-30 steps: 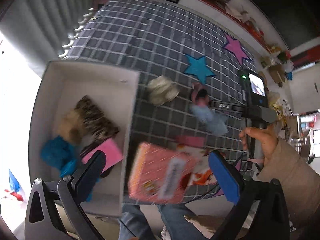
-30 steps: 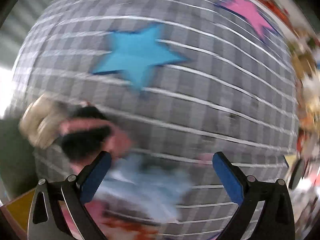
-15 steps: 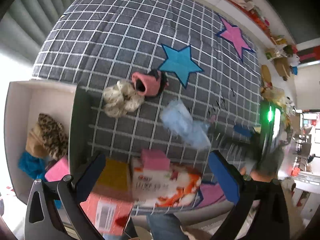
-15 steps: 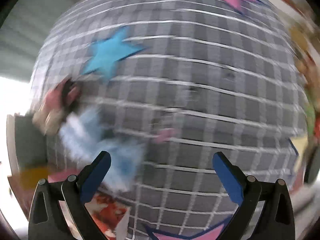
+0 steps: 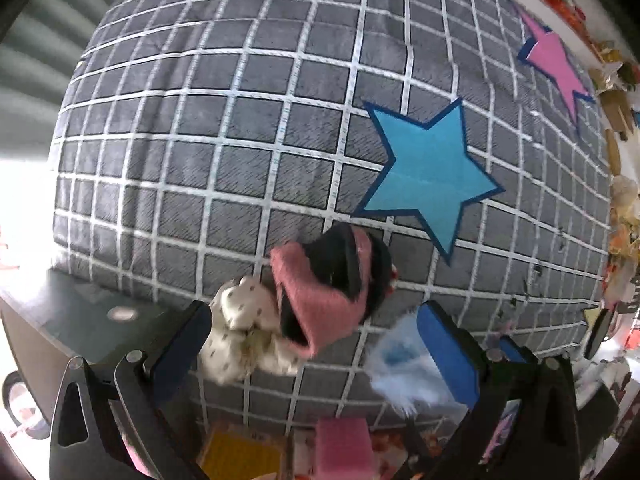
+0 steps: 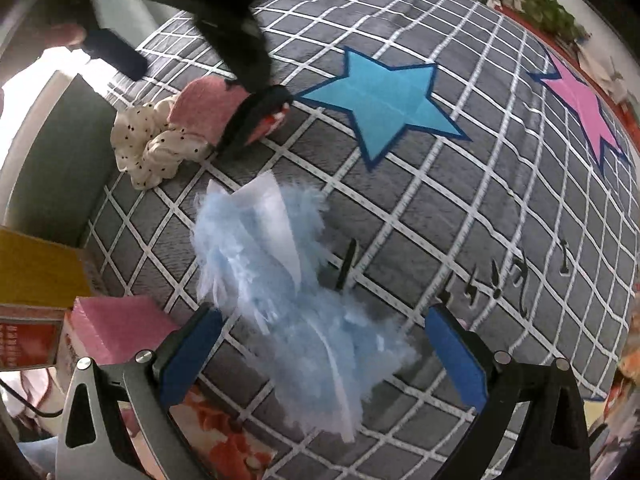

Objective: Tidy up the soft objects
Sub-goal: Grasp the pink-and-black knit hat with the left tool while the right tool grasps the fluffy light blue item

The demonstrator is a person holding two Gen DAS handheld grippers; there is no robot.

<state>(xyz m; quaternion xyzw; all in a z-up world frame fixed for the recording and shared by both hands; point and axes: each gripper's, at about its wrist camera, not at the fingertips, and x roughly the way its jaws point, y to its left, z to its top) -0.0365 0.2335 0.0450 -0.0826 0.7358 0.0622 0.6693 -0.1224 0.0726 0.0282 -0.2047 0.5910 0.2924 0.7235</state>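
Hovering with pads spread wide and nothing held, the left tool [image 5: 316, 344] frames the pink slipper [image 5: 324, 300] at lower centre, beside the dotted scrunchie [image 5: 236, 344]; its long axis runs lower left to upper right. The released right tool [image 6: 324, 352] straddles the blue fluffy item [image 6: 280, 292], lying diagonally upper left to lower right. All three remain on the table [image 5: 200, 120], so sorting looks unfinished.

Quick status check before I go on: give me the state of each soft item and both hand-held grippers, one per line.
left hand-held gripper: open, empty, around the pink-and-black plush.
right hand-held gripper: open, empty, over the blue fluffy item.
pink-and-black plush: lying on the grid cloth, ungrasped.
polka-dot scrunchie: crumpled, touching the plush.
blue fluffy item: lying loose, ungrasped.
pink sponge block: resting on a printed pack.
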